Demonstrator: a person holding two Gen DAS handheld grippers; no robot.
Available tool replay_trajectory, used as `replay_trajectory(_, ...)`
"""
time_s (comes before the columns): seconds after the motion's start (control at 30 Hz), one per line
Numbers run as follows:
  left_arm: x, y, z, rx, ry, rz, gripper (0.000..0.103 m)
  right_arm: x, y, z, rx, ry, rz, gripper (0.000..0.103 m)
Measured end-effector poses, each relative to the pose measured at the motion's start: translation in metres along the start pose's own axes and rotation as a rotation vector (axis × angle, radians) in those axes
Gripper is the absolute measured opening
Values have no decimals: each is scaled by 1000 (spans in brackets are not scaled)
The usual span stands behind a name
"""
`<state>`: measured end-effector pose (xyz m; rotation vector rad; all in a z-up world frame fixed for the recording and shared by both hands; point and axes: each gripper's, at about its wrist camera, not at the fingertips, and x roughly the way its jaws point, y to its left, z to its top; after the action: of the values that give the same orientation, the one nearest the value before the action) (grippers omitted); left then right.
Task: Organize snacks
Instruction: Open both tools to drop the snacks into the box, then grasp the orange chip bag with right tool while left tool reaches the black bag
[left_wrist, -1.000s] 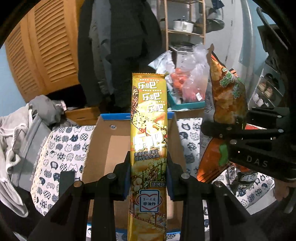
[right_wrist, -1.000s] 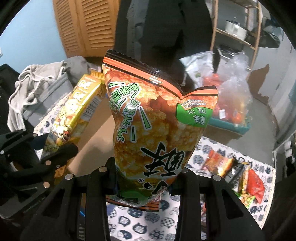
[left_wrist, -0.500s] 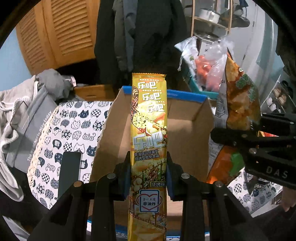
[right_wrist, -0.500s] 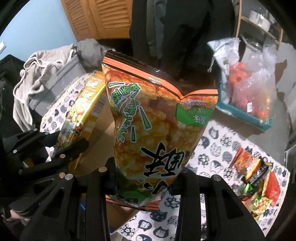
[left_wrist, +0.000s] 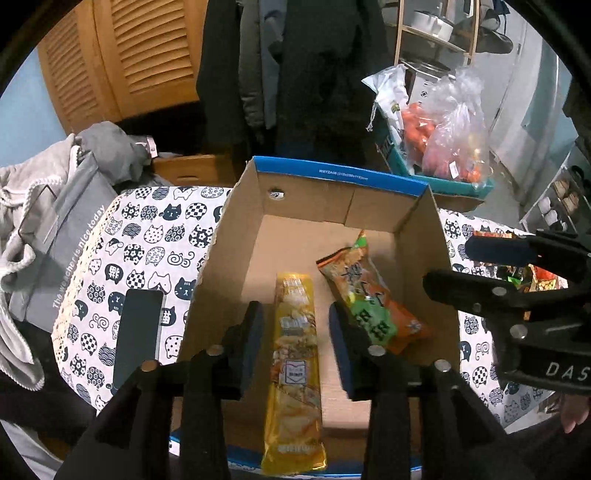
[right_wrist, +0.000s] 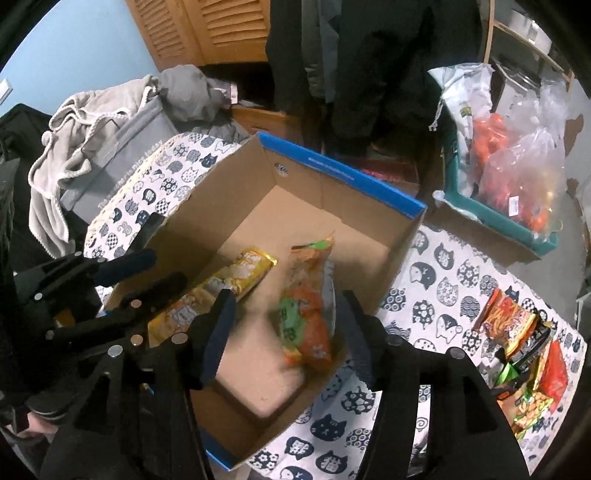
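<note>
- Both packets have left the grippers since half a second ago: the yellow pack and the orange bag, clamped upright then, now lie inside the box.
- Left gripper is open, jaws spread to either side of the yellow pack and not touching it; right gripper is open too, jaws apart above the orange bag.
- Box contents: the yellow pack lies lengthways, its near end against or over the near wall; the orange bag lies just beside it, slanted, blurred in the right view as if not yet settled.
- Risk: the yellow pack's near end seems to ride on the box edge, so it may tip out or stay propped up and waste floor room.
- Risk: the orange bag's slant takes up the middle of the box, so later packets could pile unevenly.
- Risk: the two grippers hang close over the box and could knock each other or snag a wall on pulling back.
- More snacks wait in a heap on the worktop, well apart from the box on its right.
- A phone lies on the worktop left of the box.
</note>
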<state>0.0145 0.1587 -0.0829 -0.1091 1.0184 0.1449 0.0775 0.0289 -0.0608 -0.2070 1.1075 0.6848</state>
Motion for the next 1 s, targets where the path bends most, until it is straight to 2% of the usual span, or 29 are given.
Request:
replay_trajectory(0.1, -2, -2, 1, -6, -6, -2, 57, -7, -6, -2, 13, -14, -13, 66)
replay_trajectory(0.3, -6, -20, 5, 11, -5, -18, 62, -20, -26, -13, 23, -29, -55, 69)
replay_trajectory(0.6, -5, -64, 7, 78, 26, -50, 67, -37, -63, -38, 46, -35, -123, 72)
replay_trajectory(0.83, 2, -105, 5, 121, 80, -99, 67, -47, -92, -62, 54, -27, -180, 72)
replay_trajectory(1.0, 3, -130, 4, 163, 91, -109, 67, -57, -111, -77, 69, -34, -200, 72)
